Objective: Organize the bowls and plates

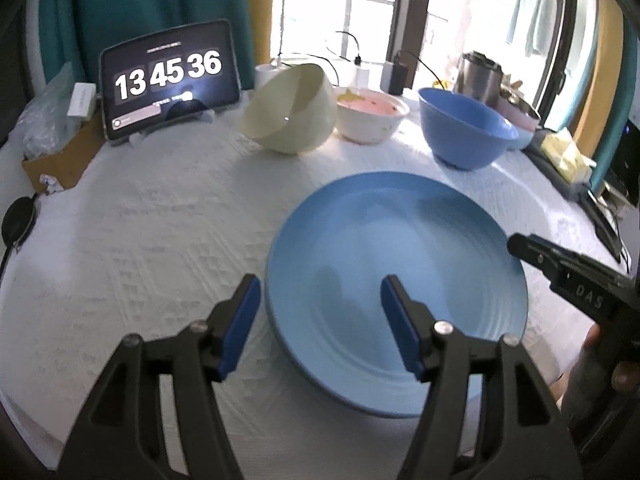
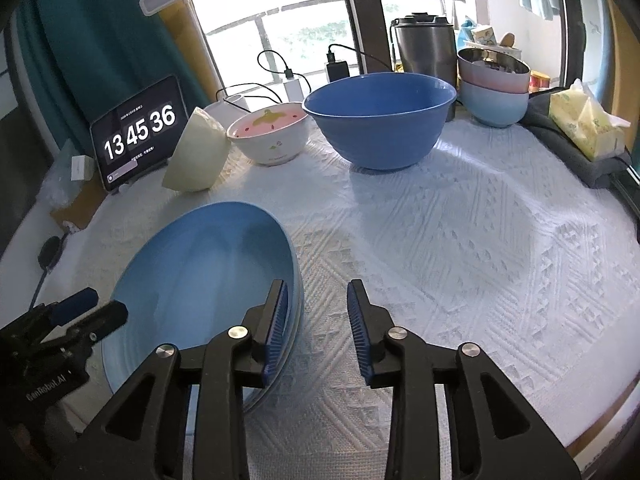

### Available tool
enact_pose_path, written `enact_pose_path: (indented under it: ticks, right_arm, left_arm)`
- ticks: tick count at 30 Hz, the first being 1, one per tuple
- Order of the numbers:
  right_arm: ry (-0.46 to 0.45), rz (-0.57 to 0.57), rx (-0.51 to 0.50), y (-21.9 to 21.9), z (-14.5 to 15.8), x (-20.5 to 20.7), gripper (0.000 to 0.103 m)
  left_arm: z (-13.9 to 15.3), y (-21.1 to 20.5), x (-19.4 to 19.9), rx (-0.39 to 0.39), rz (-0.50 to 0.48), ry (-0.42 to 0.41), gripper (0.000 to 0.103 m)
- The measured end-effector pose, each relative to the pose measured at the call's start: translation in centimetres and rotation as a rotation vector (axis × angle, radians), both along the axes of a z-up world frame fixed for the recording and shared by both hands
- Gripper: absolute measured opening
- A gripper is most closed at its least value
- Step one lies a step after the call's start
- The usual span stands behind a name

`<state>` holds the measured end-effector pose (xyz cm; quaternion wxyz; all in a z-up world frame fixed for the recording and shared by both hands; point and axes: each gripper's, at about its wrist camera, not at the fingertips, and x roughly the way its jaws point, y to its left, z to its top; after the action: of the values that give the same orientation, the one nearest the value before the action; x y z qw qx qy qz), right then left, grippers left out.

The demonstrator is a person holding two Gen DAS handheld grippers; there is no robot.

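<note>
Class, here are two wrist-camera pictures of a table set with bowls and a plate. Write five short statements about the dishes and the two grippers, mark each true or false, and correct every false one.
1. The cream bowl stands upright on its base. False: it is tipped onto its side.
2. The left gripper is open, its fingers straddling the near-left rim of the blue plate. True.
3. The right gripper is shut on the plate. False: it is open, one finger at the plate's right rim.
4. The big blue bowl stands to the right of the watermelon-pattern bowl. True.
5. The big blue bowl holds another bowl. False: it looks empty.
</note>
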<state>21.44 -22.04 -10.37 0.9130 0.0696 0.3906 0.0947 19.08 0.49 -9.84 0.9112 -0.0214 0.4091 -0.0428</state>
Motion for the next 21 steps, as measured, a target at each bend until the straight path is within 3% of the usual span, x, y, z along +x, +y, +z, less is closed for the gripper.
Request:
enact_pose_path:
  ticks: [3,8,21]
  right_arm:
    - [-0.002,-0.008,0.004,-0.2,0.1,0.0,0.035]
    - [-0.012,-0.028,0.024,-0.8,0.3,-0.2,0.052]
    - [0.075,0.001,0.033,-0.1,-1.7,0.7,0.053]
  left_arm:
    - [0.2,0.5,0.0,-0.010,0.019,-0.009,0.065]
    - [-0.3,1.0,0.2,-0.017,0.045,0.003,0.067]
    - [-3.4,0.3,1.2,-0.027,0.023,0.110,0.068]
